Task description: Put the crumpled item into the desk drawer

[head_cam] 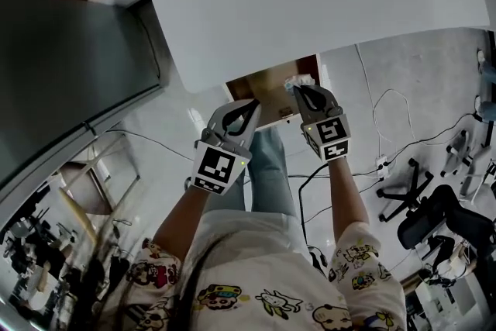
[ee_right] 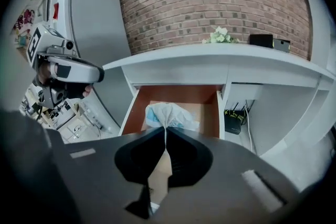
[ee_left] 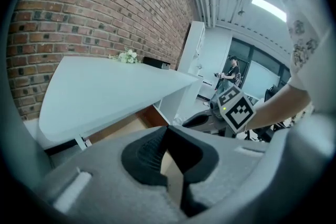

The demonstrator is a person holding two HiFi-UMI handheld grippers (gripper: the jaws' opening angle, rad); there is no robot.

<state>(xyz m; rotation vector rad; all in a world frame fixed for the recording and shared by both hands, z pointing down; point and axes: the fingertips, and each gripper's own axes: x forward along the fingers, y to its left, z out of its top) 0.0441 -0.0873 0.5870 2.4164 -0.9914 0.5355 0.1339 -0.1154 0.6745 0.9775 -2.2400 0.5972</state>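
Pinching the crumpled wad in the right tongs, clamped nearly shut, over the open drawer under the desk — possibly touching its floor. Not released yet. With left tongs closed, empty — only letting go left.

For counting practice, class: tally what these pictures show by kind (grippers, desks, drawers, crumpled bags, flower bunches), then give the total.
grippers: 2, the left gripper and the right gripper
desk: 1
drawer: 1
crumpled bag: 1
flower bunch: 1
Total: 6
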